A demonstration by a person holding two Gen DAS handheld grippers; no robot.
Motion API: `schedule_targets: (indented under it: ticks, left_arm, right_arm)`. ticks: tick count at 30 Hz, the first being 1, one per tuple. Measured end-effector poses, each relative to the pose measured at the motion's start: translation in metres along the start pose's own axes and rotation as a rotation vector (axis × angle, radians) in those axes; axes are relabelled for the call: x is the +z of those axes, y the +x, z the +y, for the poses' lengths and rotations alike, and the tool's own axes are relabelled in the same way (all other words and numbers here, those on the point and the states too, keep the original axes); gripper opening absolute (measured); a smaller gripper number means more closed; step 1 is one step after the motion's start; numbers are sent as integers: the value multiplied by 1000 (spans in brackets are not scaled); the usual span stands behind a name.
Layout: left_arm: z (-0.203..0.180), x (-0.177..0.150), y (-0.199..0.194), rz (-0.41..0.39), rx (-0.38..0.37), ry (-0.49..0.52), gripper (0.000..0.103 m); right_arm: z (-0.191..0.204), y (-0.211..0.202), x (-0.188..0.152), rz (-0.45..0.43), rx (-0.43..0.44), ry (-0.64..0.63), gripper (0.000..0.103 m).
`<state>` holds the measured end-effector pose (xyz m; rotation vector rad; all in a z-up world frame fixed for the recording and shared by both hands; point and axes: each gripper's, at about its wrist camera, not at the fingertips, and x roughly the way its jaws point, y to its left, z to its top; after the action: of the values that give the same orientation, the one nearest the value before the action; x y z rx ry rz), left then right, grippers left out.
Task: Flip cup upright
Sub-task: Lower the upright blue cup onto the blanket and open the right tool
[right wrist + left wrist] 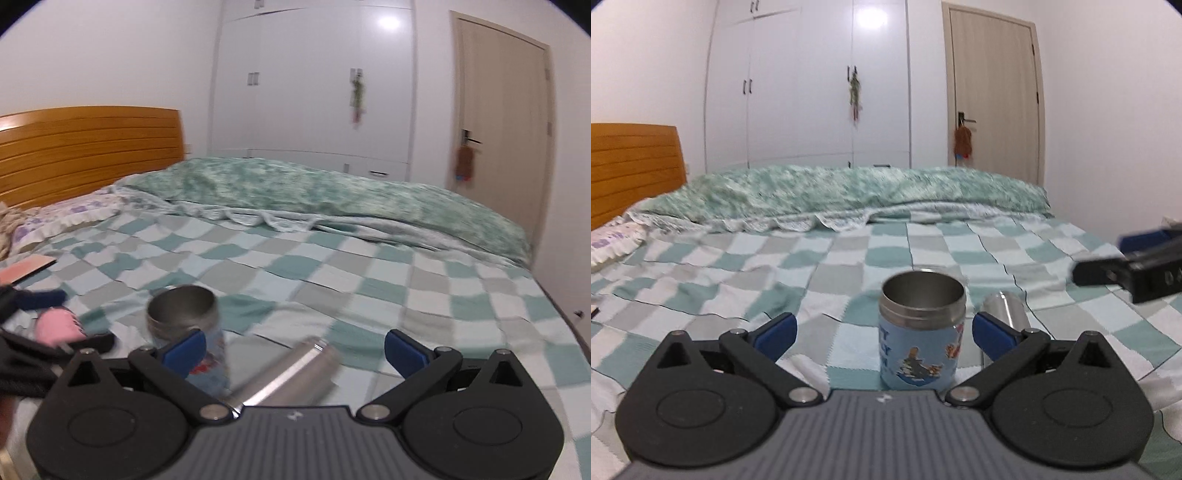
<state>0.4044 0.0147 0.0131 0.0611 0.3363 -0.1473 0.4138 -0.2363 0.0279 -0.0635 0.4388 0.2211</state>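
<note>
A steel cup with a blue cartoon sleeve [921,332] stands upright, mouth up, on the checked bedspread [738,280]. It sits between the wide-apart fingers of my left gripper [884,328], touching neither. A plain silver cylinder [1006,308] lies on its side just right of the cup. In the right wrist view the cup [188,325] stands behind the left fingertip [184,349], and the silver cylinder [288,376] lies between the fingers of my right gripper [295,350], which is open and empty. The right gripper also shows at the right edge of the left wrist view [1126,271].
A green quilt [849,195] is bunched across the far side of the bed. A wooden headboard [85,147] is at the left, with pillows [66,218]. A red flat object [26,269] lies at far left. A pink glove [59,326] holds the left gripper.
</note>
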Motion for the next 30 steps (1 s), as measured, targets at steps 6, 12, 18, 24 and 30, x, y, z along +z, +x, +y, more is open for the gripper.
schedule_targets:
  ticks: [6, 12, 18, 24, 30]
  left_arm:
    - [-1, 6, -13, -21, 13, -38, 103]
    - [-5, 9, -22, -40, 5, -39, 103]
    - [1, 6, -33, -49, 32, -47, 103]
    - [11, -3, -64, -79, 66, -67, 103]
    - [23, -25, -116, -95, 56, -134, 103]
  right_arm:
    - [-18, -19, -16, 11, -2, 60, 103]
    - [-18, -29, -20, 0, -3, 58, 103]
    - [-13, -42, -24, -20, 2, 48, 103]
    - [-4, -58, -31, -56, 8, 58, 103]
    - [2, -85, -45, -98, 35, 125, 103]
